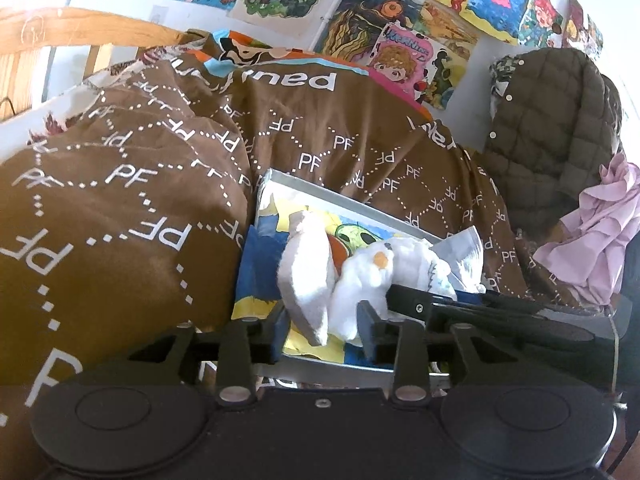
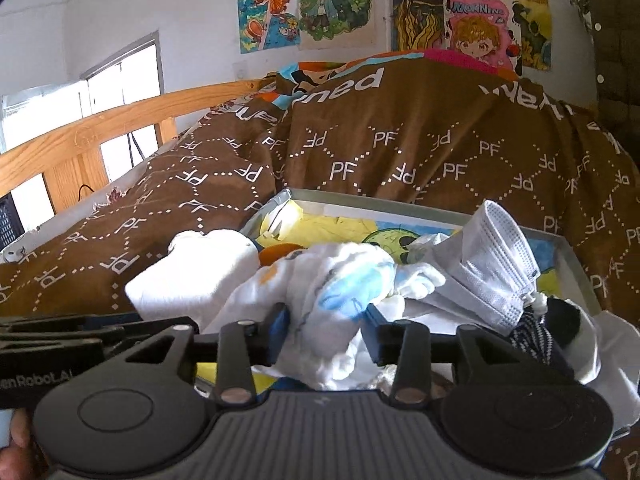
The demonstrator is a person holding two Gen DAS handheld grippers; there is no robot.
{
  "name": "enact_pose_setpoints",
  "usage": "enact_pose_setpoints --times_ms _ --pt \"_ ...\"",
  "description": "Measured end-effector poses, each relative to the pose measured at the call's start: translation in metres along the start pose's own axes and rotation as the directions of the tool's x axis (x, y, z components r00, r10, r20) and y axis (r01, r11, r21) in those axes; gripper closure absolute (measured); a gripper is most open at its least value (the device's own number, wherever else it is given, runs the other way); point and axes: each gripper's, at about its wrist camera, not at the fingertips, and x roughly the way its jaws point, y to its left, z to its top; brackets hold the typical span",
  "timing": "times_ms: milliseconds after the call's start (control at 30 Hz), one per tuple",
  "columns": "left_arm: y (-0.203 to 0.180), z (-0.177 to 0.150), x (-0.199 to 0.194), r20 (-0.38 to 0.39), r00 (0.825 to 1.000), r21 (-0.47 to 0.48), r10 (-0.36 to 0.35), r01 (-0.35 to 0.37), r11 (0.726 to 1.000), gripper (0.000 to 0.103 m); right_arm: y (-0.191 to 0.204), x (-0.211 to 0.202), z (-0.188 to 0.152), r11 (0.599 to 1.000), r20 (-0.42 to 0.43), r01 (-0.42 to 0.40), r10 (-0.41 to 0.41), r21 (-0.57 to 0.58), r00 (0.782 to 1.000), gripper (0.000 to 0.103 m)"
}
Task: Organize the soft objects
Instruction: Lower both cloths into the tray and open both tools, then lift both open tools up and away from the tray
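A shallow box (image 1: 320,190) with a cartoon-print bottom lies on the bed, also in the right wrist view (image 2: 360,196). My left gripper (image 1: 326,330) is shut on a white folded cloth (image 1: 308,276) over the box. My right gripper (image 2: 326,334) is shut on a white patterned cloth (image 2: 332,276) with orange and blue marks, which shows in the left wrist view (image 1: 372,268) too. A white face mask (image 2: 496,256) and a dark striped sock (image 2: 536,336) lie in the box to the right.
A brown PF-print blanket (image 1: 120,200) covers the bed around the box. A wooden bed rail (image 2: 100,120) runs on the left. A quilted olive jacket (image 1: 556,128) and pink fabric (image 1: 600,240) are at the right. Posters (image 2: 440,12) cover the wall.
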Motion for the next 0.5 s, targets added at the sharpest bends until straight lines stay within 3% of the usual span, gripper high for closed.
enact_pose_setpoints --times_ms 267,500 --pt "-0.009 -0.001 -0.013 0.032 0.999 0.042 0.025 -0.026 0.999 0.035 -0.007 -0.011 0.001 1.000 0.014 0.015 -0.015 0.002 1.000 0.040" --pt "-0.015 0.000 -0.024 0.057 0.997 0.059 0.047 -0.050 0.997 0.029 -0.016 -0.018 -0.002 0.999 0.022 0.032 -0.033 0.018 0.999 0.032"
